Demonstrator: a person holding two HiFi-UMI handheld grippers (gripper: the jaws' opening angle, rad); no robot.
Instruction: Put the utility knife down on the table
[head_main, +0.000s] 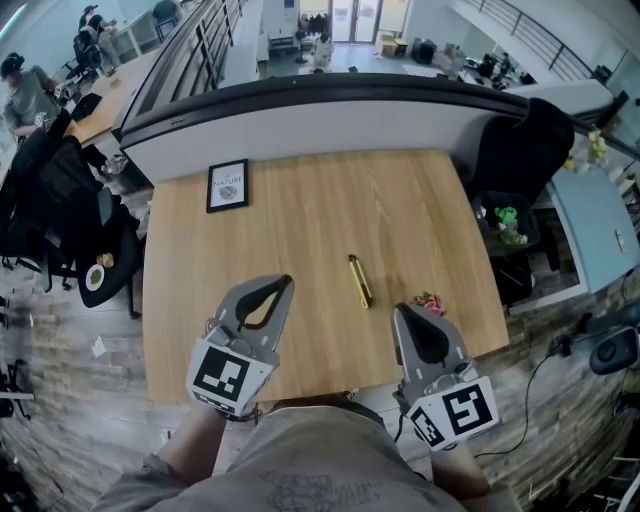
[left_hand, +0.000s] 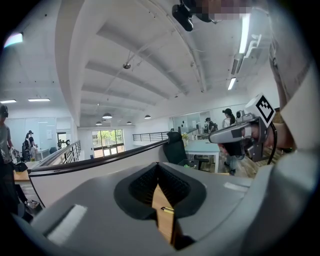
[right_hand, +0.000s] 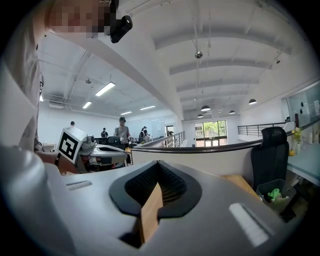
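Your left tongs (head_main: 287, 283) hover over the near part of the bench (head_main: 300, 220), pinched together on nothing. The utility knife (head_main: 360, 281) lies flat on the wood, between both tools. A small colourful item (head_main: 430, 302), possibly a flower, sits just right of it. Your right tongs (head_main: 398, 311) are likewise closed and empty.

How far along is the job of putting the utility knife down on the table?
Done: the utility knife lies flat on the table, clear of both grippers. In hand: nothing; the left gripper and right gripper are shut and empty. Left: nothing visible.
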